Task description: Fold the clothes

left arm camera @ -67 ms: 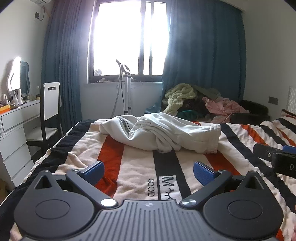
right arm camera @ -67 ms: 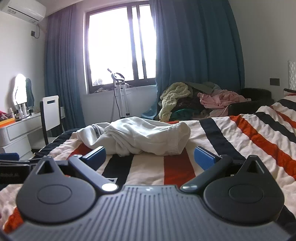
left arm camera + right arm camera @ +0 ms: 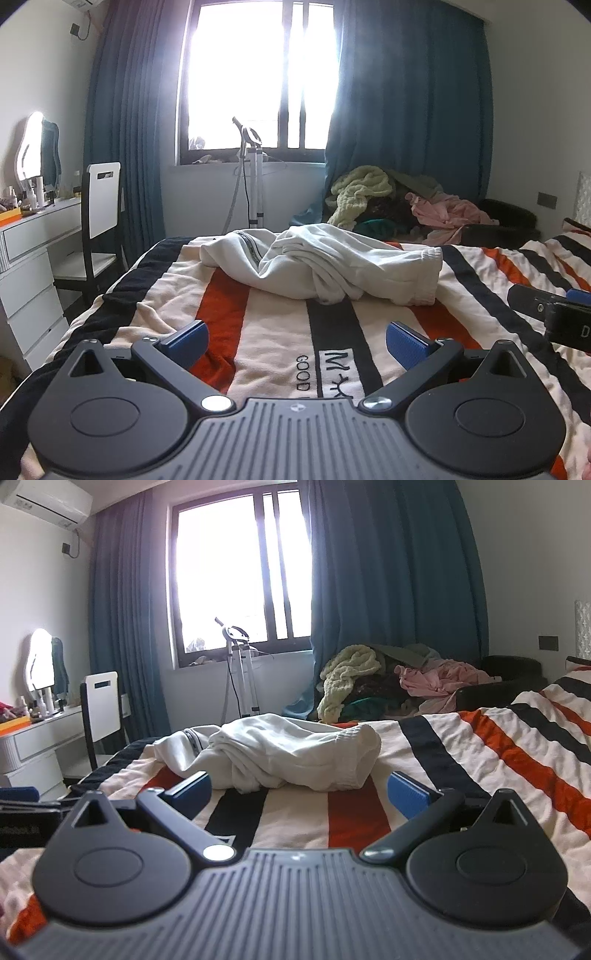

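on the striped blanket (image 3: 266, 332) near the foot of the bed, the white garment (image 3: 325, 266) lies crumpled in a heap, not folded, ahead of both tools. the left gripper (image 3: 297, 341) and the right gripper (image 3: 299, 790) hover low just short of it, their 2 pairs of blue pads spread wide and holding nothing. my judgement: folding well means pinching 2 edges, perhaps the ribbed hem, and drawing the cloth flat. against the earlier frames, nothing visibly differs; garment and tools sit alike.

Glaring window (image 3: 258, 74), blue curtains (image 3: 406, 110), white dresser (image 3: 29, 258), perhaps a mirror (image 3: 31, 151).
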The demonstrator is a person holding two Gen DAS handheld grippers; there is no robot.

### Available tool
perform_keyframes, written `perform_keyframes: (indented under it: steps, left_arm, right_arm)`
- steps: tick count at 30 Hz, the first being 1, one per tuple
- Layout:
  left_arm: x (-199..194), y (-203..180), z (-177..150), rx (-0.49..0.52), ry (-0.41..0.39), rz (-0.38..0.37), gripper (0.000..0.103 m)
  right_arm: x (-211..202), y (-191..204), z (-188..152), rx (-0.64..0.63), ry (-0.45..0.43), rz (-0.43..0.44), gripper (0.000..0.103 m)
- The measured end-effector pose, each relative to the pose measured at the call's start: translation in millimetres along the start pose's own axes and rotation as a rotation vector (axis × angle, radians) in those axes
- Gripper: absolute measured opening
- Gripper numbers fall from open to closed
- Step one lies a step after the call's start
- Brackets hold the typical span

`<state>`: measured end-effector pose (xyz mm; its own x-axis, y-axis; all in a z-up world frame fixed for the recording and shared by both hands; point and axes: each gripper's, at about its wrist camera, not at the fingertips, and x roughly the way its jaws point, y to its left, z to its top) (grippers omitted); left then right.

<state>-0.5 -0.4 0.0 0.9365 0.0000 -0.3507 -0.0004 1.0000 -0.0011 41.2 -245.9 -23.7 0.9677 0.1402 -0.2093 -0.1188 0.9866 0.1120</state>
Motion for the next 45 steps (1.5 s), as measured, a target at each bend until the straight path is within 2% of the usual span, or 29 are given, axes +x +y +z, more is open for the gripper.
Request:
perform_keyframes:
  steps: [12, 25, 30, 36, 42, 45]
  left_arm:
    - [-1, 0, 0, -0.007, 0.007, 0.017, 0.103]
    - [1, 0, 0, 0.006, -0.003, 0.025, 0.103]
    - [1, -1, 0, 0.009, 0.001, 0.037, 0.103]
    - [3, -1, -1, 0.007, 0.005, 0.049, 0.103]
    - [2, -3, -3, 0.013, -0.005, 0.054, 0.103]
    - [3, -5, -4, 0.027, -0.012, 0.06, 0.103]
  right_arm:
    - [-2, -4, 3, 0.041, -0.005, -0.003, 0.103]
    - [0, -4, 0, 0.029, -0.001, -0.006, 0.103]
    - [1, -11, 1, 0.094, -0.002, 0.018, 0.103]
    - [0, -14, 0, 0.132, -0.013, -0.028, 0.103]
    - [-11, -10, -1, 0.083, -0.146, -0.065, 0.103]
    - [-12, -10, 3, 0.063, -0.149, -0.063, 0.103]
